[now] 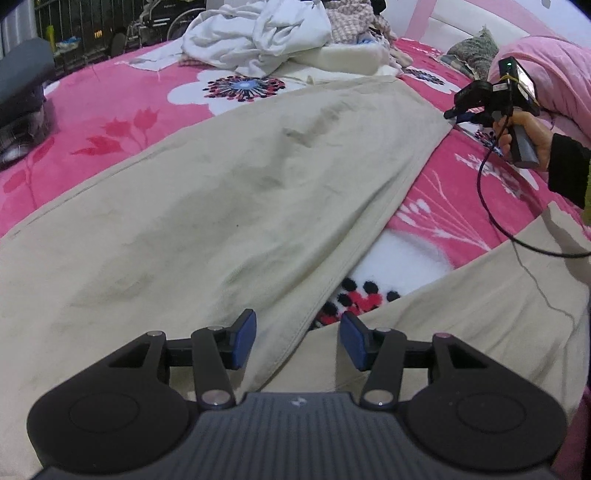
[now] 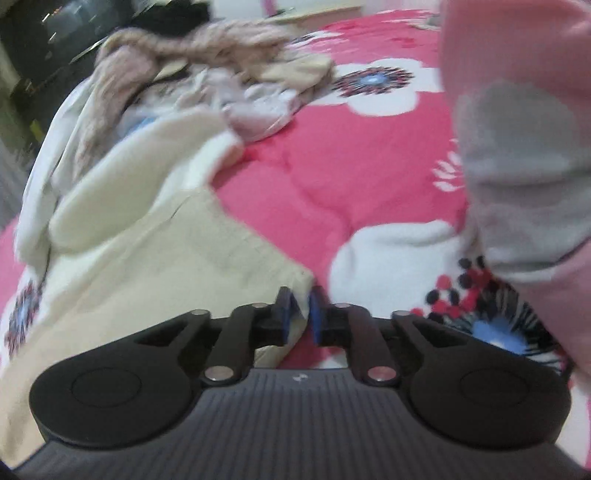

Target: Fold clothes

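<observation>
Beige trousers lie spread on a pink floral blanket, one leg running up to the right and the other off to the lower right. My left gripper hovers open over the fork between the legs, its blue pads either side of the inner seam and not pinching it. Held by a hand, my right gripper is at the far leg's hem. In the blurred right wrist view the right gripper has its pads nearly together on a corner of the beige trousers.
A heap of white and checked clothes lies at the far side of the bed, also visible as the clothes heap. A pink quilt and a grey pillow are at the right. A black cable trails over the blanket.
</observation>
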